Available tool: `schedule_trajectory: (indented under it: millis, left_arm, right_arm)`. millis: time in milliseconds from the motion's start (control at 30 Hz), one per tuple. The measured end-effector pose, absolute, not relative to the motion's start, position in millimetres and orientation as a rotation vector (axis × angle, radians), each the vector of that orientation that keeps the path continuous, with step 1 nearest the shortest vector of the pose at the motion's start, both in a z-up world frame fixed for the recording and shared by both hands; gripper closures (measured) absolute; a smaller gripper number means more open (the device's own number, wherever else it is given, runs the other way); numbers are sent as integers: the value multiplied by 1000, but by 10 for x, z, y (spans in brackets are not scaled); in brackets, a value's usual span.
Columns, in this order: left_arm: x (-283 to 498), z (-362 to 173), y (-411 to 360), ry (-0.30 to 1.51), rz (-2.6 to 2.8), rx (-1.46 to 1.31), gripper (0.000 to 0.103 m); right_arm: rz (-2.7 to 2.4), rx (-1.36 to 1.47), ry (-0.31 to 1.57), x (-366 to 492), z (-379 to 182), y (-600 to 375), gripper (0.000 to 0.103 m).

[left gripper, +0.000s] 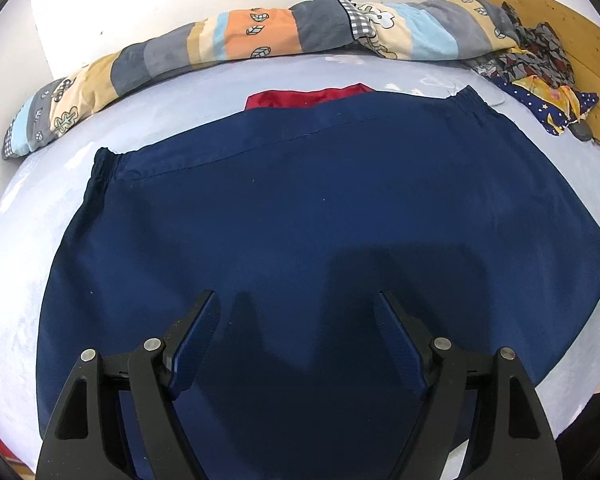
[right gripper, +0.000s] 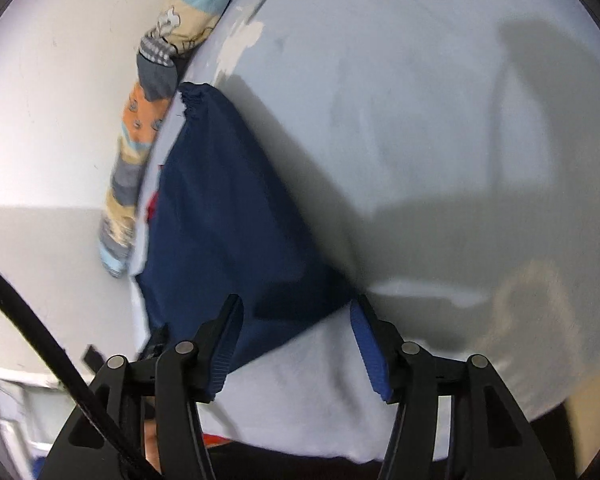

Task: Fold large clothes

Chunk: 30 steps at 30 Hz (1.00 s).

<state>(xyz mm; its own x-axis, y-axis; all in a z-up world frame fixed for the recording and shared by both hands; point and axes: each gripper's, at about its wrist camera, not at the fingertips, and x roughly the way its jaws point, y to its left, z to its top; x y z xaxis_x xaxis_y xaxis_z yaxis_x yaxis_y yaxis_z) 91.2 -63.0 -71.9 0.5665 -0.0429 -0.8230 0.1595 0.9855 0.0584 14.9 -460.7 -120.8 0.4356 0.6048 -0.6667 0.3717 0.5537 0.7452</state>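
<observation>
Both claws gape wide, gripping nothing: left claw hovers over the navy garment spread flat on the bed; right claw tilts at its corner. Rolled quilt lines the wall.

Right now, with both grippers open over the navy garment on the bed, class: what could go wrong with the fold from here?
1. The red cloth lies tucked under the navy garment at its far edge, so it might get dragged into a fold.
2. The right gripper hovers open at the garment's corner; closing there could pinch the bedsheet too.
3. The left gripper sits mid-cloth, away from any edge, so a grasp could bunch the fabric.
</observation>
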Motion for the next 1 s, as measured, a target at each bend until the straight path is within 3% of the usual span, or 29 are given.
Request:
schedule_trajectory:
  millis: [400, 533, 567, 633, 667, 700, 767, 1000]
  left_arm:
    - [939, -782, -618, 974, -116, 136, 21]
    - [967, -800, -573, 988, -122, 107, 20]
    - [977, -805, -563, 992, -124, 101, 20]
    - [996, -805, -549, 990, -120, 100, 20]
    - [1002, -803, -544, 988, -114, 102, 20]
    - [1008, -799, -538, 985, -108, 103, 20]
    - [1025, -769, -515, 969, -91, 102, 20]
    - [1063, -895, -546, 981, -100, 128, 20]
  right_arm:
    - [274, 1079, 985, 858, -1286, -4469, 40]
    - [453, 957, 1048, 1268, -1263, -4479, 34]
    - [484, 937, 1082, 1329, -1302, -4469, 36]
    - [494, 862, 1127, 1388, -1316, -4401, 50]
    - [477, 813, 1143, 1379, -1319, -4354, 64]
    - [469, 775, 1162, 1378, -1313, -4288, 72]
    - [448, 759, 1155, 1366, -1251, -4209, 80]
    - [452, 827, 1030, 1112, -720, -3996, 85]
